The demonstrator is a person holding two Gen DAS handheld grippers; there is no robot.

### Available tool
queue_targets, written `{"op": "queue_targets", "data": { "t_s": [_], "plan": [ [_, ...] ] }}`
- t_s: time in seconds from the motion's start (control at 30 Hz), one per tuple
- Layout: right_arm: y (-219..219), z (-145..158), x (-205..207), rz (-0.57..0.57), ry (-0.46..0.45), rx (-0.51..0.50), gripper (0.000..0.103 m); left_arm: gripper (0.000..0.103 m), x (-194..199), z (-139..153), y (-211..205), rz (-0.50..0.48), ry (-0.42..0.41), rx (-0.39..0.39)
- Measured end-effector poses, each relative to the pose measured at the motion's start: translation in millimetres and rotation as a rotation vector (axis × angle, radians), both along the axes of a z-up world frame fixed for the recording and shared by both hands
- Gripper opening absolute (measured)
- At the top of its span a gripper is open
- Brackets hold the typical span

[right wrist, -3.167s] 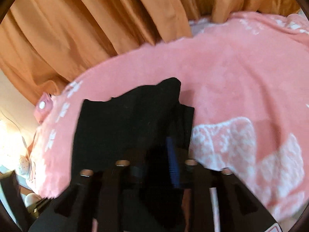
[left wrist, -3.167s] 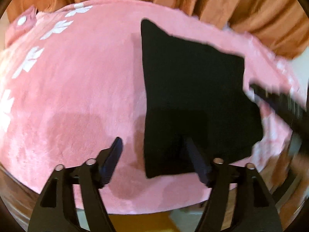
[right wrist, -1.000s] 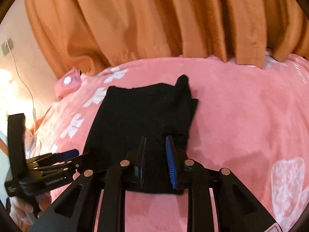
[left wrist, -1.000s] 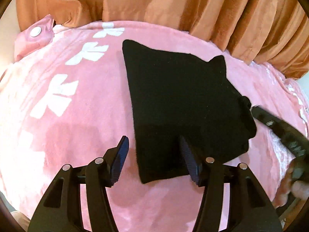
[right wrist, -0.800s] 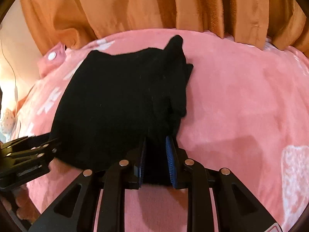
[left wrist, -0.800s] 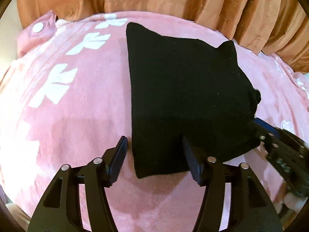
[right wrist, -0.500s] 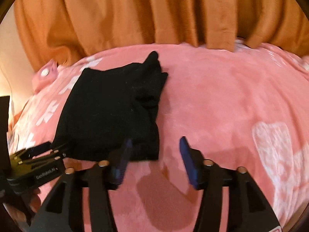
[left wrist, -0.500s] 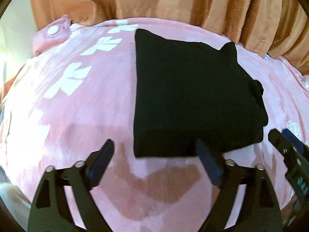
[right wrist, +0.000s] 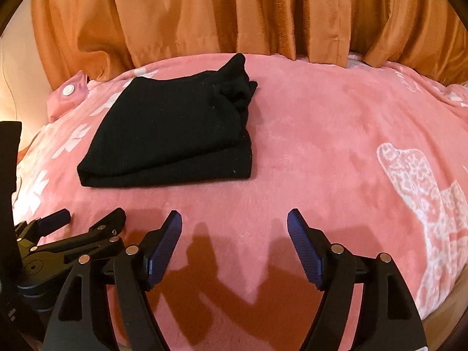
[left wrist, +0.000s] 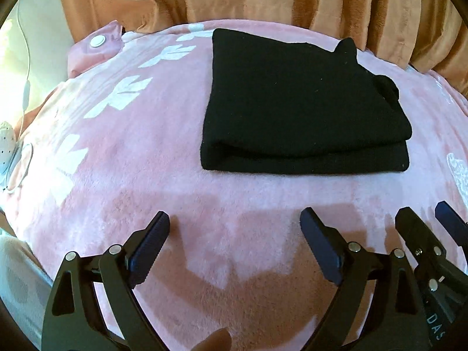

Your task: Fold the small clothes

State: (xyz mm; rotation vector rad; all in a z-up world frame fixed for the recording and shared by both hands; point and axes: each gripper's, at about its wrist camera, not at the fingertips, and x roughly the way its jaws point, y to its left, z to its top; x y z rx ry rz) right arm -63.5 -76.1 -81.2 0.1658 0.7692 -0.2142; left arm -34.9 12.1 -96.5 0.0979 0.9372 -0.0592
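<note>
One black garment, folded into two visible layers, lies on the pink blanket at 12 o'clock from both claws. Its long axis runs 9 to 3 o'clock, folded edge nearest, a bunched corner at 2 o'clock. Two claws: left claw wide and empty; right claw wide and empty, both apart from the garment. One orange curtain hangs behind.

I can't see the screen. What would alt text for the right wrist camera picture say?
A folded black garment lies on a pink blanket in front of orange curtains. The right gripper hovers open near the camera, apart from the garment, with the left gripper at the lower left.
</note>
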Motion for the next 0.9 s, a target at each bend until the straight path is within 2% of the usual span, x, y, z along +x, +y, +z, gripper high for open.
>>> {"op": "queue_targets", "data": {
  "t_s": [0.27, 0.43, 0.9],
  "plan": [
    [-3.5, -5.3, 0.6, -0.020, 0.028, 0.049, 0.073, 0.089, 0.9, -0.4, -2.6, 0.011, 0.006, 0.009],
    [-4.2, -5.5, 2.9, -0.029, 0.055, 0.006, 0.073, 0.089, 3.0, -1.3, 0.4, 0.027, 0.036, -0.025],
    [-2.5, -9.6, 7.1, -0.024, 0.093, -0.016, 0.073, 0.092, 6.0, -2.6, 2.2, 0.036, 0.054, -0.029]
  ]
}}
